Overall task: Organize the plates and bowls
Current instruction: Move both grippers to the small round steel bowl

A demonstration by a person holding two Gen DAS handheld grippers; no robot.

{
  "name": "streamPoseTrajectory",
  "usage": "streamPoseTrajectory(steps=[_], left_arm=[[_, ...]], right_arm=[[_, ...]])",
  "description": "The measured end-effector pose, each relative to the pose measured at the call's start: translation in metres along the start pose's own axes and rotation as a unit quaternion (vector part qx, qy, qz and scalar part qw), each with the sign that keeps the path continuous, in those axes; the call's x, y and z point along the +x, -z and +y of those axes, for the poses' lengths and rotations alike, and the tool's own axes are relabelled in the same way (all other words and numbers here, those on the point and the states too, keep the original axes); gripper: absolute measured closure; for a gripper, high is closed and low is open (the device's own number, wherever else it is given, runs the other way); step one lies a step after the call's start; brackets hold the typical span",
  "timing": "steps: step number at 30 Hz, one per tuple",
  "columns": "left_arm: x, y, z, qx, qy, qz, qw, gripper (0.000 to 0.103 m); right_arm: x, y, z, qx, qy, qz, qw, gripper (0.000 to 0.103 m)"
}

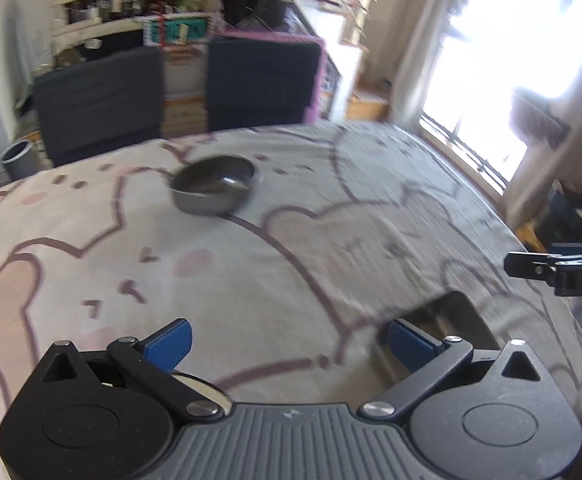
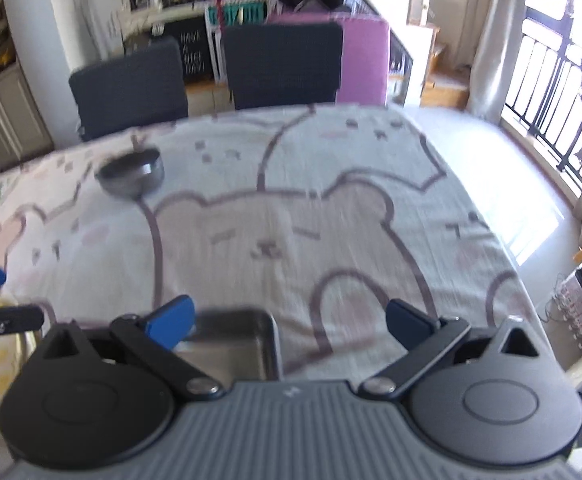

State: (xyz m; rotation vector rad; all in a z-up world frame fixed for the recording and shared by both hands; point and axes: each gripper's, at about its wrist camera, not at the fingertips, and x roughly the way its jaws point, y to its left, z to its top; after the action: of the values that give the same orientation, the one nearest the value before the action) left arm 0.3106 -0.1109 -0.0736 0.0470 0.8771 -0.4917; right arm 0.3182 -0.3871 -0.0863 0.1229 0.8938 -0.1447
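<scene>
Both the left gripper and right gripper gape empty above the square steel tray at the near table edge, while the steel bowl sits well apart, seemingly yet to be gathered.

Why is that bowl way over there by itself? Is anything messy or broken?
Nothing looks spilled or broken. The metal bowl sits upright, alone far across the tablecloth, while the steel tray lies at the near edge. They are just far apart. Both grippers are open and empty.
</scene>
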Motion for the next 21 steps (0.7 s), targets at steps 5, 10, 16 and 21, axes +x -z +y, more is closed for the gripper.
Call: streamPoseTrajectory(steps=[5, 10, 16, 21], left_arm=[[-0.007, -0.005, 0.036, -0.036, -0.022, -0.044, 0.9981, 0.000], [-0.006, -0.011, 0.067, -0.069, -0.039, -0.072, 0.9943, 0.000], [0.007, -0.026, 0.103, -0.131, -0.046, -0.068, 0.9879, 0.000], [0.025, -0.051, 0.127, -0.180, -0.015, -0.082, 0.9800, 0.011]], right_arm=[[0.010, -0.015, 0.028, 0.012, -0.018, -0.038, 0.999, 0.000], [0.039, -0.031, 0.061, 0.034, -0.053, -0.054, 0.997, 0.000], [0.078, -0.058, 0.097, 0.065, -0.067, -0.064, 0.994, 0.000], [0.116, -0.082, 0.116, 0.085, -0.073, -0.063, 0.992, 0.001]])
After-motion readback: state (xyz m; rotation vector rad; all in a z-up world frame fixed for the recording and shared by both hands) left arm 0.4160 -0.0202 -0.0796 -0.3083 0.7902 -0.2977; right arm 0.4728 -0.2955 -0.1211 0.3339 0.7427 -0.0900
